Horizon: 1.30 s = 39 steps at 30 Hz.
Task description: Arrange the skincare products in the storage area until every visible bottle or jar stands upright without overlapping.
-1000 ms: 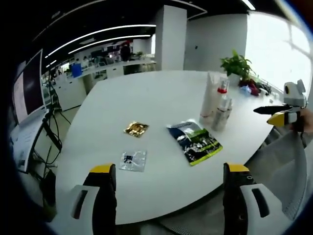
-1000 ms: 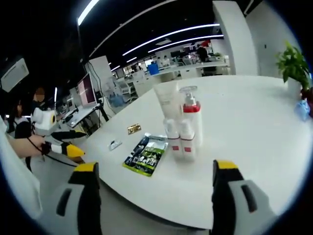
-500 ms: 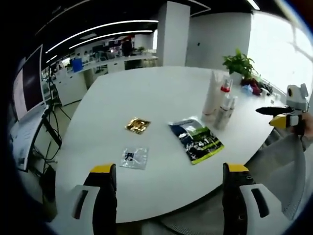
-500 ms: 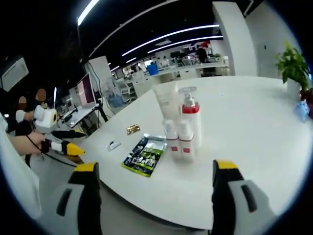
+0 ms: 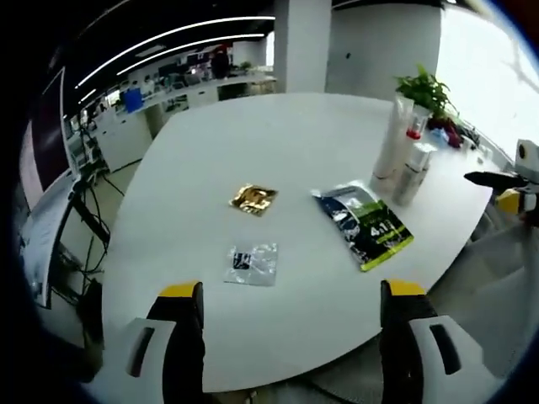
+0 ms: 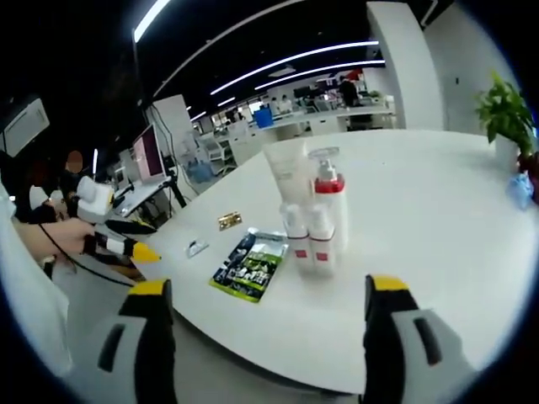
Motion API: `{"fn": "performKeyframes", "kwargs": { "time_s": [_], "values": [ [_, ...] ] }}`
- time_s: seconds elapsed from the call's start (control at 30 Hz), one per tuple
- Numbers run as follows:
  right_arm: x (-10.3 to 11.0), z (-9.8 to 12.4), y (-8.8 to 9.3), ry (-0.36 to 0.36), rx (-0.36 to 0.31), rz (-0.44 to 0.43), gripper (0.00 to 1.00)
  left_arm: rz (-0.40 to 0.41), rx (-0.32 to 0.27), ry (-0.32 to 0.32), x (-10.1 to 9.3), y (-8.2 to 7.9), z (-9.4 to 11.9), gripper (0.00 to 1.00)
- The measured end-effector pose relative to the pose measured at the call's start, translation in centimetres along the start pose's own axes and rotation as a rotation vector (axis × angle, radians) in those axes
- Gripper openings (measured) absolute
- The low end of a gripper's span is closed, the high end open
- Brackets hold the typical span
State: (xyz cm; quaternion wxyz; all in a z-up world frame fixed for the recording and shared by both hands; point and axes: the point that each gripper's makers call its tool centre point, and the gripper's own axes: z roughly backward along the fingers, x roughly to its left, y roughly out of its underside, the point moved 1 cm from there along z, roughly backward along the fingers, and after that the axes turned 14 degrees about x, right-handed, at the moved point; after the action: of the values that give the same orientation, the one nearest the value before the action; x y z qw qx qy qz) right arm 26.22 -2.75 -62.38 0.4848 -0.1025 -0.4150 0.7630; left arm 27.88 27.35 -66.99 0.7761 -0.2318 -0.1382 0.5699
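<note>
Both tongs, left (image 5: 286,337) and right (image 6: 265,337), are spread and empty above the white worktop (image 6: 438,219), where the pump bottle (image 6: 328,210) stands upright beside a green sachet (image 6: 251,266).

The setting is an open-plan office with a dark ceiling crossed by long curved white light strips (image 5: 168,38). A large white rounded table (image 5: 253,143) occupies the foreground. A square white structural column (image 5: 301,46) stands beyond the table's far edge. Bright daylight enters through a large window (image 5: 488,59) along one side. A green potted plant (image 6: 505,109) stands near the table's window-side edge. A dark flat monitor screen (image 5: 38,160) stands off the opposite edge, and white desks (image 6: 354,118) line the far background.
</note>
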Motion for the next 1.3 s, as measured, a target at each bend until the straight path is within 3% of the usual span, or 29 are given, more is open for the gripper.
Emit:
{"fn": "performKeyframes", "kwargs": {
  "time_s": [0.47,0.7,0.93,1.3],
  "values": [
    [0.1,-0.1,0.0,0.012,0.005,0.029,0.93,-0.094,0.134,-0.027,1.8,0.3,-3.7,0.76],
    [0.0,-0.3,0.0,0.007,0.014,0.017,0.91,-0.068,0.173,-0.017,3.1,-0.4,-4.8,0.76],
    [-0.4,-0.3,-0.2,0.016,0.013,0.005,0.91,-0.047,0.233,-0.008,3.9,0.1,-6.3,0.75],
    [-0.4,-0.4,-0.1,0.021,0.023,0.007,0.89,-0.031,0.255,0.002,3.9,0.0,-7.7,0.74]
  ]
}}
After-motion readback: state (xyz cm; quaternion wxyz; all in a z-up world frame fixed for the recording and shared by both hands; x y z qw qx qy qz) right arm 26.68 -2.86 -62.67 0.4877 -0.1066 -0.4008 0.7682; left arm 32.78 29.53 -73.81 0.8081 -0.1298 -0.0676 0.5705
